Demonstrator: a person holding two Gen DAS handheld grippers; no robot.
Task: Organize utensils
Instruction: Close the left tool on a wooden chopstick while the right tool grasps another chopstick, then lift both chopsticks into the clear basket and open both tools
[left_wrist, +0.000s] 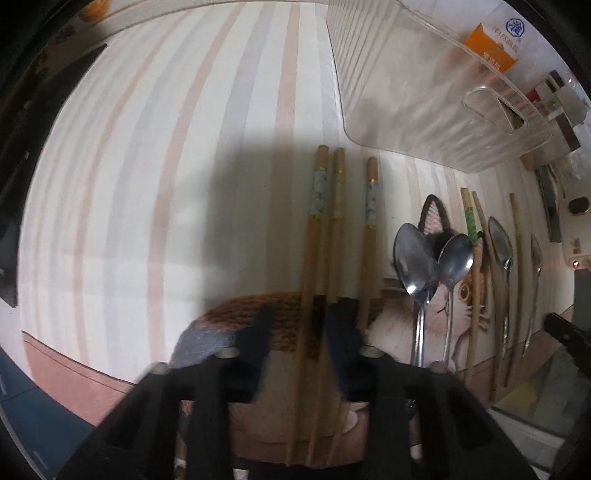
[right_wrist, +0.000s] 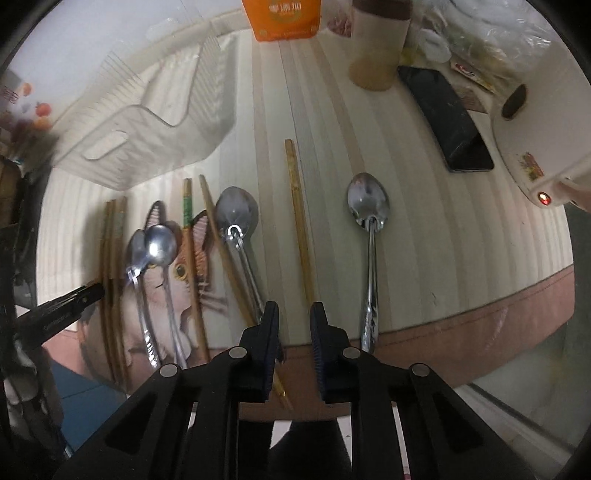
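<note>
Three pale banded chopsticks (left_wrist: 334, 236)

Matt wooden chopsticks (left_wrist: 317, 236); glossy metal spoons (right_wrist: 367, 206); striped cloth tablecloth (left_wrist: 147, 166); clear ribbed plastic tray (left_wrist: 413, 85)

You get almost nothing readable here. Far right in the left wrist view, the white-and-orange packet (left_wrist: 495, 40) carries a blue hexagon logo with one Chinese character, a line of small Chinese print under it, and white characters on the orange band, all too small to read. In the right wrist view the same packet (right_wrist: 284, 18) shows white Chinese characters on orange, blurred. The black gripper (right_wrist: 59, 314) at left has faint white lettering, illegible.
</note>
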